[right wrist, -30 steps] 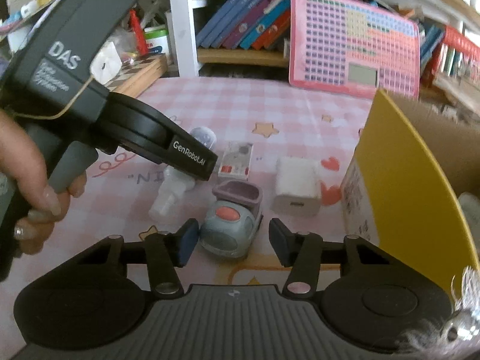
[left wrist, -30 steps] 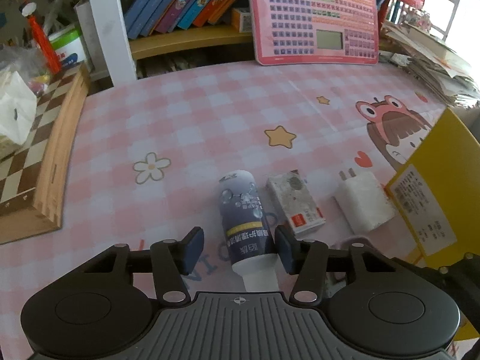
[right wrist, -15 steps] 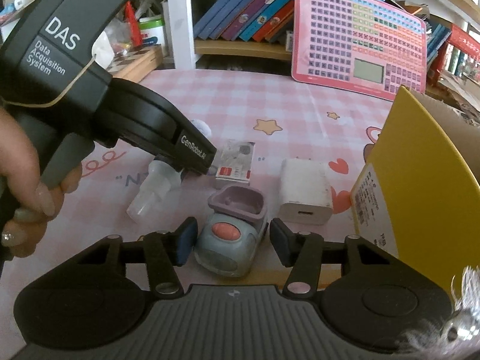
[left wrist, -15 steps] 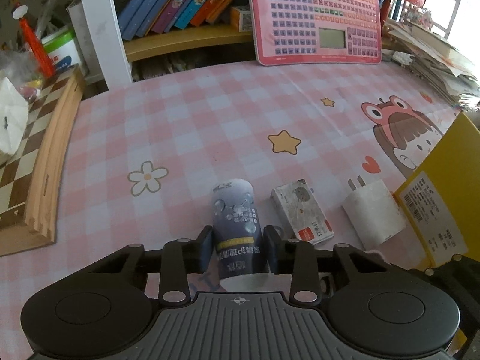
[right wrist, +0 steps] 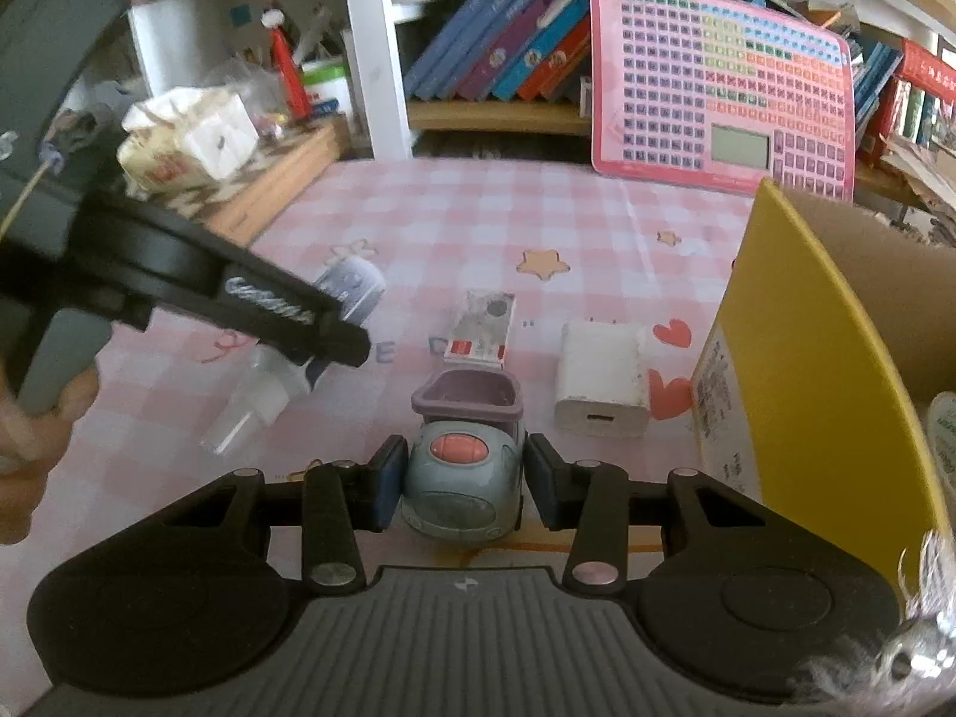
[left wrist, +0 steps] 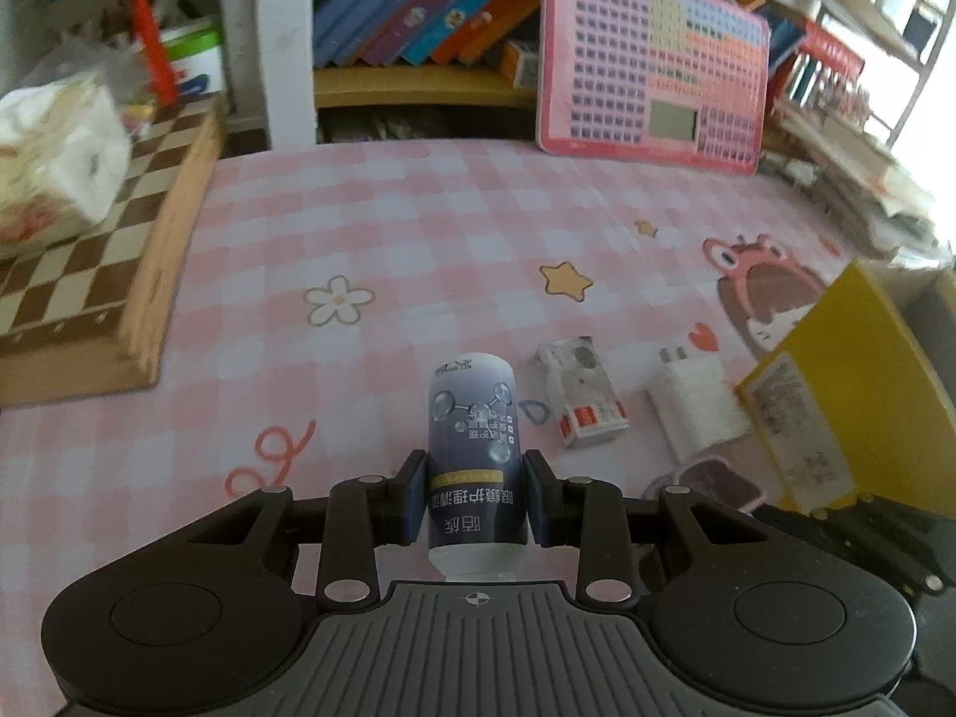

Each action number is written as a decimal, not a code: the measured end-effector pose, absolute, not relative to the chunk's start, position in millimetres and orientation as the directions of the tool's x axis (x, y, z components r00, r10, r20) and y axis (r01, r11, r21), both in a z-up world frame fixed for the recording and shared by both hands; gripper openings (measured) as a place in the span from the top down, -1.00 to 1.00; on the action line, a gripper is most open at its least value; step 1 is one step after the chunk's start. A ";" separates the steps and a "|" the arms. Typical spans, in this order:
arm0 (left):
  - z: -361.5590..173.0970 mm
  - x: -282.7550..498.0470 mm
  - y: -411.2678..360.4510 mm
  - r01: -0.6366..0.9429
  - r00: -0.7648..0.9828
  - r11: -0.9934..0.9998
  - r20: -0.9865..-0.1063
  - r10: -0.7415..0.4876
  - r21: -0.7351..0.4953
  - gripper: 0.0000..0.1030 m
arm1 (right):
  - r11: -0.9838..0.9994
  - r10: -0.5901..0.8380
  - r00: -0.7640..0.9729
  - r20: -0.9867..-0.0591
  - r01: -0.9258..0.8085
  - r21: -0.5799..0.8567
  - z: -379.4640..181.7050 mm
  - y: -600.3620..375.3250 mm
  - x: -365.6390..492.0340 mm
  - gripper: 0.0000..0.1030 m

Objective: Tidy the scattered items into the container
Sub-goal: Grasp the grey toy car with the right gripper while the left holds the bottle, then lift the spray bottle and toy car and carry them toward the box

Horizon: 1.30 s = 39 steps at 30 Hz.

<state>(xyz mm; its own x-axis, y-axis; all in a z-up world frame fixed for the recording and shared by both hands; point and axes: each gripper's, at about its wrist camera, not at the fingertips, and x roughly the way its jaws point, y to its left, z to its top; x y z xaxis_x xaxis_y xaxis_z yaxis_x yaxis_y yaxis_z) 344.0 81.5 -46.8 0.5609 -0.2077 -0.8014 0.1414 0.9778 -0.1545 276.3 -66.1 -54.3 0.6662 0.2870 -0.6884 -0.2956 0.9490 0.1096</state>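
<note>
My left gripper [left wrist: 476, 490] is shut on a dark blue spray bottle [left wrist: 472, 412], pads on its lower body, white nozzle end toward the camera. From the right wrist the same bottle [right wrist: 352, 287] slants, nozzle down, under the left gripper [right wrist: 334, 334]. My right gripper [right wrist: 463, 478] is closing on a grey toy car [right wrist: 460, 466] with a purple bed, and its pads touch the car's sides. A white charger [right wrist: 600, 382] and a small packet [right wrist: 484, 328] lie on the pink checked cloth. The yellow cardboard box [right wrist: 794, 358] stands open at the right.
A wooden chessboard [left wrist: 89, 275] with a tissue pack [left wrist: 54, 161] fills the left side. A pink keyboard toy [left wrist: 651, 60] leans on the bookshelf behind. A person's hand [right wrist: 36, 436] holds the left gripper's handle. Stacked papers lie at the far right.
The left jaws closed onto the spray bottle and shifted with it away from the packet. The right jaws narrowed until they met the toy car's sides.
</note>
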 end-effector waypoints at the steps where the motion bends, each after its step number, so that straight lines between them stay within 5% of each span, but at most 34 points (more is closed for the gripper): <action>1: -43.1 337.5 83.4 0.138 0.566 0.977 -0.796 -0.214 -0.164 0.40 | 0.947 0.293 0.669 -0.683 -0.304 0.107 -51.6 -67.3 273.4 0.21; 39: 28.9 131.3 116.7 0.132 0.683 0.914 -0.633 -0.365 -0.384 0.39 | 0.871 0.401 0.677 -0.617 -0.490 0.028 24.8 -79.3 121.0 0.21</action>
